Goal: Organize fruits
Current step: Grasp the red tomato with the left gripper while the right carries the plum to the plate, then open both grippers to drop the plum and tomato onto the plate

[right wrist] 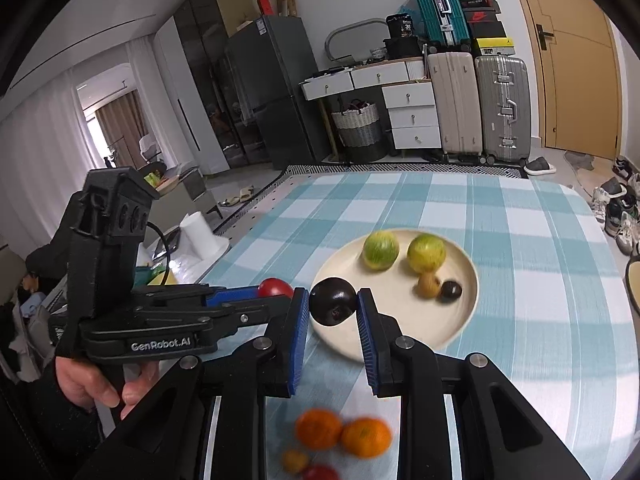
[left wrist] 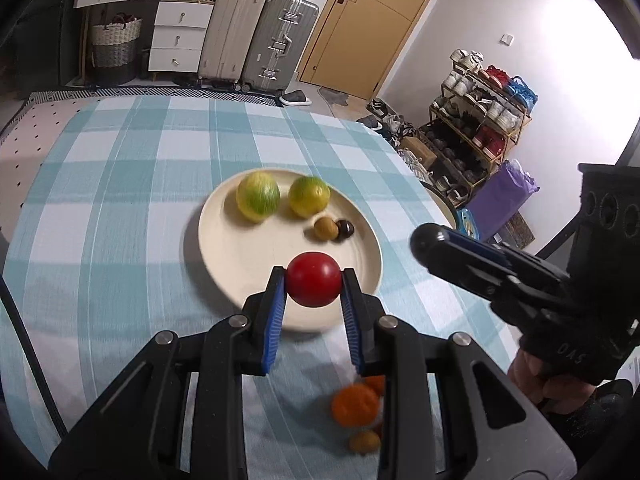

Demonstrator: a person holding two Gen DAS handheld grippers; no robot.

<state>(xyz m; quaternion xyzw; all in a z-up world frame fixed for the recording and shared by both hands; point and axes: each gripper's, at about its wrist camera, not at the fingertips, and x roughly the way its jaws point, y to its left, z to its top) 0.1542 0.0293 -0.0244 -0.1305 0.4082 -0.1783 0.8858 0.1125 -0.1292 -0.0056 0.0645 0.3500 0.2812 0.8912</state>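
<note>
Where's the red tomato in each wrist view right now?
Left wrist: tomato at centre, clamped in the left tongs, over the plate's near rim.
Right wrist: tomato left of centre, peeking above the left tongs' side-on fingers.
Shared landmark: the cream plate with two green citrus.

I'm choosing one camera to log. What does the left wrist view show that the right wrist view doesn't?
Only the left wrist view shows the shoe rack. Only the right wrist view shows the dark plum clamped in the right gripper, and the fridge. Both show the plate with two green-yellow citrus fruits, and the red tomato clamped in the left gripper.
</note>
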